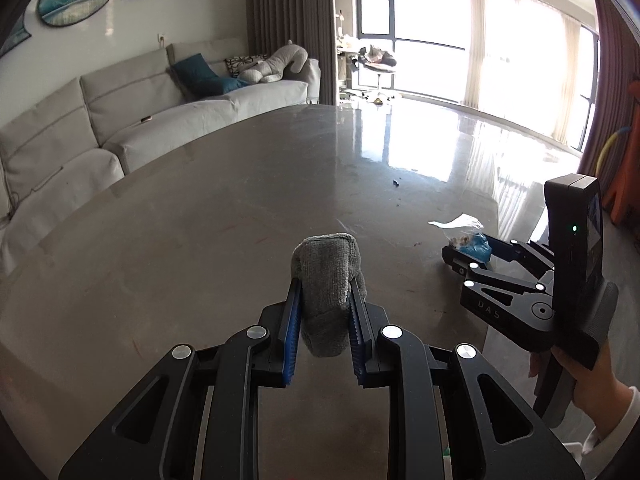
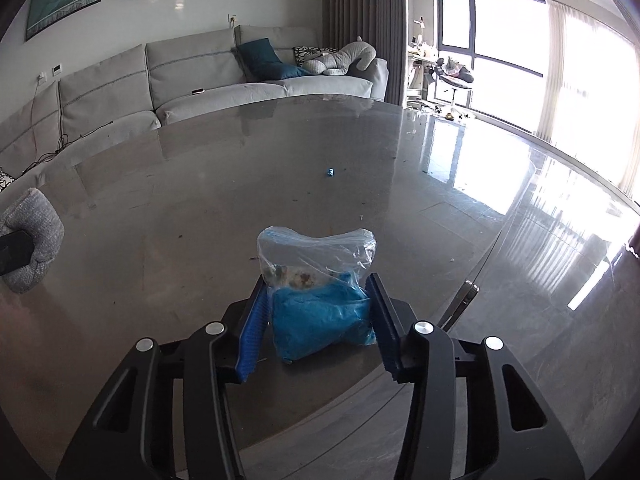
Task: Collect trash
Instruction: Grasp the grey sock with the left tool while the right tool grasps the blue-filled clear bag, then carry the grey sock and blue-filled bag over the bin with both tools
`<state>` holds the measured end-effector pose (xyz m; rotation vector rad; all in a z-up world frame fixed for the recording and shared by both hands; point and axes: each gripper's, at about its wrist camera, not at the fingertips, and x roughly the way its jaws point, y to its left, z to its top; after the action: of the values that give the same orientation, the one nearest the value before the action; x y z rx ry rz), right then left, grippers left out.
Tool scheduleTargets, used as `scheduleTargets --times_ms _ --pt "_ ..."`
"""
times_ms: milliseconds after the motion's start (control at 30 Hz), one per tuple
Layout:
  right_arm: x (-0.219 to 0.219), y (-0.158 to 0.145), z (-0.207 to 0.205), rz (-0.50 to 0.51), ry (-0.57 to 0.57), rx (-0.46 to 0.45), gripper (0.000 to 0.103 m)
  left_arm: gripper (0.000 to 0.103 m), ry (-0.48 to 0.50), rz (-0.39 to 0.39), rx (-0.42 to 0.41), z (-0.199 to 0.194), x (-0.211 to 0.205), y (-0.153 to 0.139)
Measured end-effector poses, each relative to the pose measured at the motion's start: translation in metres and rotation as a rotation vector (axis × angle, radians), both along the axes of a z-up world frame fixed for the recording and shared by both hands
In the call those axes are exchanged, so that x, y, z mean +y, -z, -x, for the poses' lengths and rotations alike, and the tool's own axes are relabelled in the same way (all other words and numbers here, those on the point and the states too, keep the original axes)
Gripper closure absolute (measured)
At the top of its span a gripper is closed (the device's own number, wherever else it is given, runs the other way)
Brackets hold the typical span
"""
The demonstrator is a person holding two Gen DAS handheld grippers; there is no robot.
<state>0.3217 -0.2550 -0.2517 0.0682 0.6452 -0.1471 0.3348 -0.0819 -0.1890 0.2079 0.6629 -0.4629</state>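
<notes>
The left gripper squeezes a gray cloth tight. The right gripper has a clear bag of blue trash between its jaws; the right pad touches it, the left looks barely apart. A blue scrap lies farther along the table

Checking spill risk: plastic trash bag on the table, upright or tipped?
Upright: the plastic trash bag stands on the table, blue contents at bottom, mouth up.
</notes>
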Motion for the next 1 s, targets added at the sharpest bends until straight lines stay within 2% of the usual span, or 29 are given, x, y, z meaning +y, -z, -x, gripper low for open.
scheduleTargets --times_ms 233,467,633,800,1000 --pt "0.001 -0.007 0.009 0.0 -0.032 0.015 0.06 0.082 -0.001 0.006 0.006 -0.001 0.0 -0.001" --pt "0.011 -0.027 0.028 -0.011 -0.06 -0.023 0.061 0.082 0.002 0.002 -0.007 0.005 0.003 -0.006" --pt "0.024 -0.056 0.063 0.001 -0.099 -0.075 0.061 0.082 0.019 0.027 0.002 0.016 0.004 -0.012" --pt "0.026 -0.082 0.107 -0.012 -0.102 -0.125 0.061 0.082 0.062 -0.012 -0.012 0.038 -0.001 -0.014" --pt "0.031 -0.098 0.151 -0.015 -0.099 -0.136 0.061 0.082 0.098 -0.027 -0.035 0.072 -0.004 -0.02"
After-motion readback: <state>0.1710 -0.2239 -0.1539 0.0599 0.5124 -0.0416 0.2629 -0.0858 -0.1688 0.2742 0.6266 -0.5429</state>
